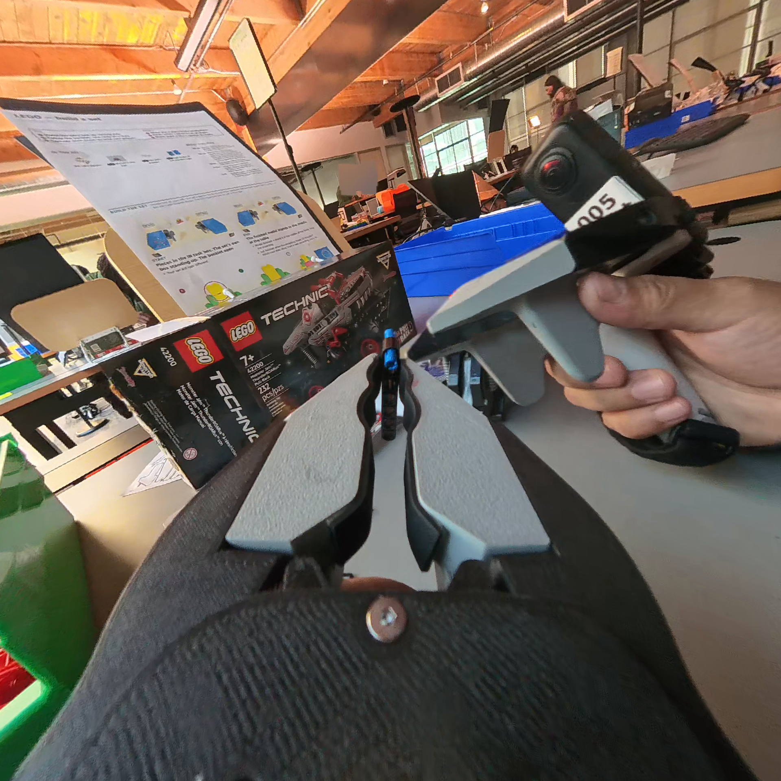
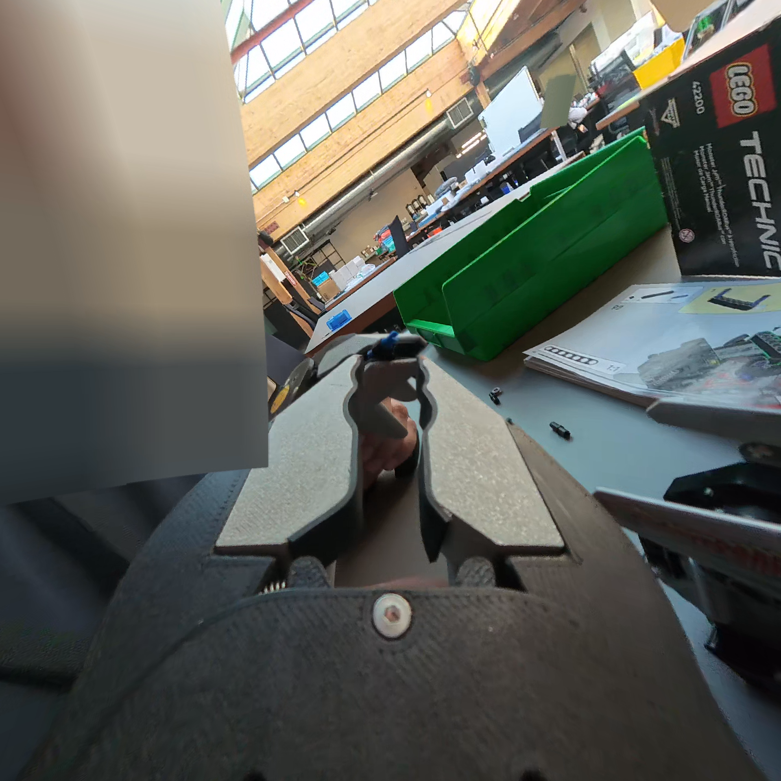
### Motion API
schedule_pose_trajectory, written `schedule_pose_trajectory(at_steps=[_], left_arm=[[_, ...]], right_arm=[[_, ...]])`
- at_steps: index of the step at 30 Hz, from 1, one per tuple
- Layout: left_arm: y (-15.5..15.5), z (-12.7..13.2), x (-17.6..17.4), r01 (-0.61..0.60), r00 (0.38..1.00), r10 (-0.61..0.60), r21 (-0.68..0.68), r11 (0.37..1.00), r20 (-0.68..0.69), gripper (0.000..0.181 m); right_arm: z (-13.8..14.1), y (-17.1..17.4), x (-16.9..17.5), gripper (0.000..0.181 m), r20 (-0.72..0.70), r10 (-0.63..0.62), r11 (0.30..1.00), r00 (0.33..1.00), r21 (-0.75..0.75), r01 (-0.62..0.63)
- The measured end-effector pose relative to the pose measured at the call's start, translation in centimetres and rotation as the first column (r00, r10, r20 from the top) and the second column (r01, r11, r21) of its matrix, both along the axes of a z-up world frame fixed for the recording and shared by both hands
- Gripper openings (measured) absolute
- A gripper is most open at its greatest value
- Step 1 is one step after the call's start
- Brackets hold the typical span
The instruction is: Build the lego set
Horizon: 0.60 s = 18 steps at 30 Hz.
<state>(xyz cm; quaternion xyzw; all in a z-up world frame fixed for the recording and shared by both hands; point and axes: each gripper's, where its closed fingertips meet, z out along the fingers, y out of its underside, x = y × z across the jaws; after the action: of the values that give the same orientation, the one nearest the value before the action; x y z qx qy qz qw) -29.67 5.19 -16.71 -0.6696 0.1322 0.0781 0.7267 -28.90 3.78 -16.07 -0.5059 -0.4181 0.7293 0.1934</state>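
My left gripper (image 1: 389, 380) is shut on a black Technic beam (image 1: 389, 405) and holds it upright above the table. A blue pin (image 1: 391, 359) sits in the beam's top end. My right gripper (image 1: 416, 348), held by a hand (image 1: 676, 350), comes in from the right with its tip just beside the pin. In the right wrist view my right gripper (image 2: 393, 359) has its jaws a little apart. The blue pin (image 2: 382, 343) and the beam end (image 2: 408, 346) lie at its fingertips. The left gripper (image 2: 380, 380) shows through the gap.
The black set box (image 1: 262, 372) stands behind the beam, with a task sheet (image 1: 169, 190) propped up behind it. A blue bin (image 1: 477, 253) is at the back right. A green bin (image 2: 528, 270), the open booklet (image 2: 659, 350) and loose black pins (image 2: 560, 430) lie on the grey table (image 2: 591, 443). The grippers are tip to tip, or close to it.
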Motion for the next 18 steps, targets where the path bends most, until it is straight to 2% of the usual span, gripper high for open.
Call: schedule_pose_trajectory(at_steps=[4, 7, 11, 13, 16, 18], left_arm=[[0.1, -0.5, 0.1, -0.02, 0.999, 0.019, -0.036, 0.999, -0.027, 0.004], [0.2, -0.8, 0.5, -0.04, 0.997, 0.037, -0.052, 0.998, -0.064, 0.004], [0.1, -0.6, 1.1, -0.014, 0.998, 0.011, -0.05, 0.999, -0.066, 0.004], [-0.2, -0.6, 2.0, 0.061, 0.998, -0.062, -0.052, 0.997, -0.031, 0.004], [-1.0, 0.3, 3.8, 0.232, 0.969, -0.231, -0.004, 0.973, 0.084, 0.004], [-0.8, 0.1, 3.2, 0.241, 0.957, -0.234, -0.024, 0.97, 0.17, 0.004]], right_arm=[[-1.5, -0.4, 0.2, 0.028, 0.064, -0.033, 0.994, 0.997, 0.105, 0.026], [-1.2, -1.0, 0.4, 0.035, 0.046, -0.043, 0.988, 0.998, 0.153, 0.035], [-0.7, -0.5, 1.0, 0.027, -0.019, -0.101, 0.957, 0.995, 0.271, 0.103], [0.3, -0.1, 1.8, 0.027, -0.071, -0.079, 0.948, 0.994, 0.302, 0.097], [-0.4, 0.3, 2.6, 0.022, -0.026, -0.023, 0.903, 0.999, 0.428, 0.032], [-1.0, -0.3, 3.0, 0.025, -0.003, 0.018, 0.857, 1.0, 0.515, -0.014]])
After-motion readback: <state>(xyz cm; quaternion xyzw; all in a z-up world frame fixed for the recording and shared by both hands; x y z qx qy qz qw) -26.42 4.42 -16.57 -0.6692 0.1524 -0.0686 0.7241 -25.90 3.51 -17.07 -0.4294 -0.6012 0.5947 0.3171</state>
